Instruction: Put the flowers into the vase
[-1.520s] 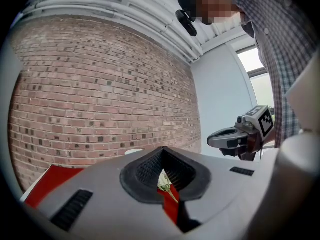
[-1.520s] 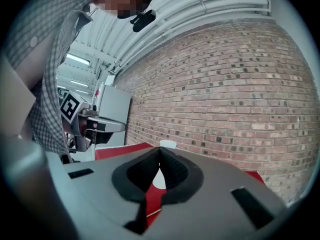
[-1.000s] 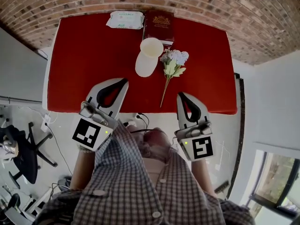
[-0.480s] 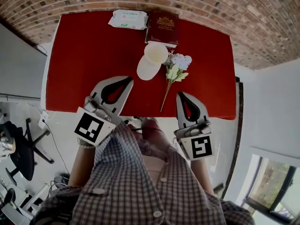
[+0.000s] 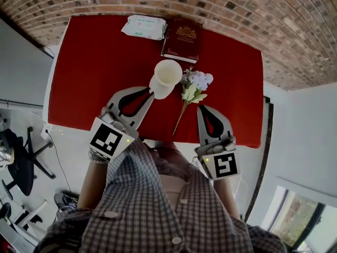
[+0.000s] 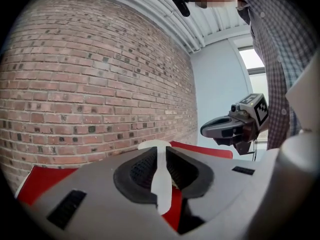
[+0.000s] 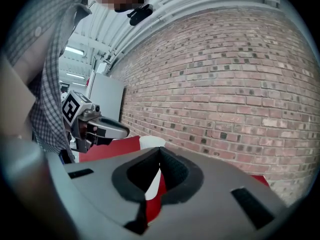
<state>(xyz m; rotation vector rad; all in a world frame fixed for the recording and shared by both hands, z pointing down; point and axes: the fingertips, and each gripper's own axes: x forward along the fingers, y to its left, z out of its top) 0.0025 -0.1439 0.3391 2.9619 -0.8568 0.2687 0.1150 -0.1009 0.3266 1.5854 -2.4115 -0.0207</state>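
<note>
My left gripper (image 6: 159,153) has its jaws drawn together to a thin slit with nothing pinched in it. Through that slit shows the white vase (image 5: 165,77), which stands just beyond the tips; whether they touch it I cannot tell. My right gripper (image 7: 160,153) has its jaws pressed together at the tips and is likewise empty, poised over the near edge of the red worktop (image 5: 95,62). The flowers (image 5: 192,84) lie flat on the worktop just right of the vase. The pale blooms are at the far end beside the vase's rim, and the thin stem runs back towards me. The bunch's long axis therefore goes from far to near, slanting a little to the left. The bare stem end points at the near edge, between my two grippers and closer to the right one. The vase stands upright with its mouth open to the top, and no stem is in it. By my reading the task has not begun: the flowers have yet to be gripped, raised stem-down and lowered into the mouth. Beyond, a dark red book (image 5: 180,36) and a packet of tissues (image 5: 143,26) lie at the far edge under the brick wall (image 5: 237,4).
</note>
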